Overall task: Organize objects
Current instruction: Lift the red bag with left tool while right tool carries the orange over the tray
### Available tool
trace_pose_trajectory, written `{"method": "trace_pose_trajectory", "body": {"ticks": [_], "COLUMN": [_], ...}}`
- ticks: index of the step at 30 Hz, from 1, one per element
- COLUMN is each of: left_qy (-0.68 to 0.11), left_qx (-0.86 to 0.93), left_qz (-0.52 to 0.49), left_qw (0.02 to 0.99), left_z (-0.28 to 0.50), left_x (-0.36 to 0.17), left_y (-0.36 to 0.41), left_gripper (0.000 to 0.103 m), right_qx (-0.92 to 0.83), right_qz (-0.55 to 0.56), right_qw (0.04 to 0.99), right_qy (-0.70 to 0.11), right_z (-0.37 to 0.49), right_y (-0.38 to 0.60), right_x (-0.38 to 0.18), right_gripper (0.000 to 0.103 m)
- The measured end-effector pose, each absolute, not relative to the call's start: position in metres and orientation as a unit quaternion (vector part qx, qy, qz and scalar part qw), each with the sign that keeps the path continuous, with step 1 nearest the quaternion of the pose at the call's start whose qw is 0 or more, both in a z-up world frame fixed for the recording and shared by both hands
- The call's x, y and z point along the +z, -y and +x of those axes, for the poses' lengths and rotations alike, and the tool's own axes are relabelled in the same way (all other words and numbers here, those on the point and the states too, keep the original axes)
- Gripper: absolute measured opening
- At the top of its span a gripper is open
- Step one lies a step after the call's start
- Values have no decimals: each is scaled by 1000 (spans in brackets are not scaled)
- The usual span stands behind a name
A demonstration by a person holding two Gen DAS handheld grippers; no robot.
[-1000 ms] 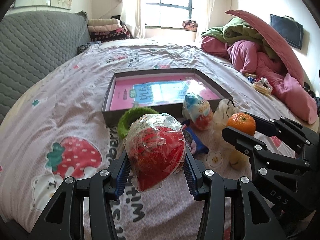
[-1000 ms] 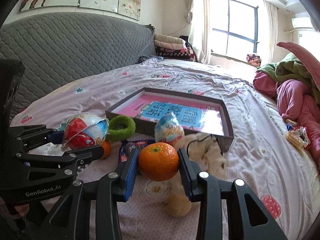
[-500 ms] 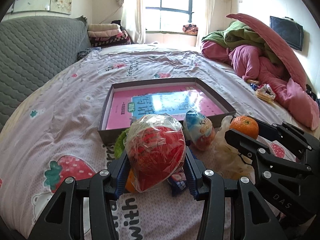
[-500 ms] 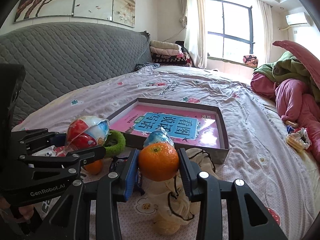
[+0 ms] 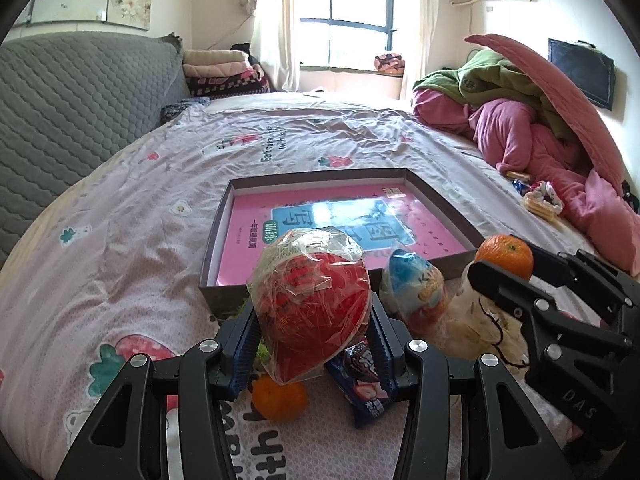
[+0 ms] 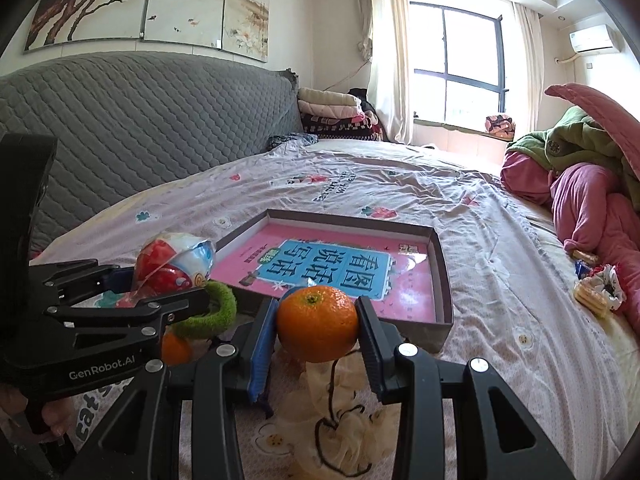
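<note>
My left gripper (image 5: 312,320) is shut on a red egg-shaped toy in clear wrap (image 5: 312,300); the same toy (image 6: 172,260) shows in the right wrist view. My right gripper (image 6: 318,330) is shut on an orange (image 6: 317,328), also seen as the orange (image 5: 505,256) at the right of the left wrist view. Both are held above the bed, just short of a shallow grey box (image 5: 224,240) with a pink and blue book (image 5: 340,220) in it. On the sheet below lie a second orange (image 5: 280,398), a blue snack packet (image 5: 366,384), a blue egg toy (image 5: 416,286) and a green ring (image 6: 218,308).
A cream mesh bag with a dark cord (image 6: 340,420) lies under the right gripper. A grey quilted headboard (image 6: 140,128) runs along the left. Pink and green bedding (image 5: 540,128) is heaped at the right, with small snack items (image 6: 596,292) beside it. Folded blankets (image 5: 224,68) sit by the window.
Both grippers have moved forward toward the grey box, each keeping its grip. The green ring has slipped under the left gripper, and a second orange has come into view below it.
</note>
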State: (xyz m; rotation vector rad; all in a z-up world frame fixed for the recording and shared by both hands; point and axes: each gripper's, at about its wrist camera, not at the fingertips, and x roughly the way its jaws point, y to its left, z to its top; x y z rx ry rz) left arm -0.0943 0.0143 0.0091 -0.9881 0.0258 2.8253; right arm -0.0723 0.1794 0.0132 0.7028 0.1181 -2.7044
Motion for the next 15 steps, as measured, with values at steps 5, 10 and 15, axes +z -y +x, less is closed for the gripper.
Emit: {"method": "trace_pose_trajectory", "body": {"ticks": [5,10,15], "left_qy": [-6,-7,-3], "left_qx": [941,942,942], "left_qz": [-330,-325,-328], "left_qw": [74,78,70], "left_z": [-102,-107,-111], "left_x": [8,9,9], "left_y": [-15,-15,-11], "left_gripper": [51,51,51], "right_qx": [-953,-954,-955], "right_qz": [246,242,241], "right_qw": [173,171,171], "right_qy": [-40,-41,-38], "right_z": [-79,-84,-95], "right_y": [-180,-181,-184], "right_x": [15,18,21], "right_gripper": [40,40,40]}}
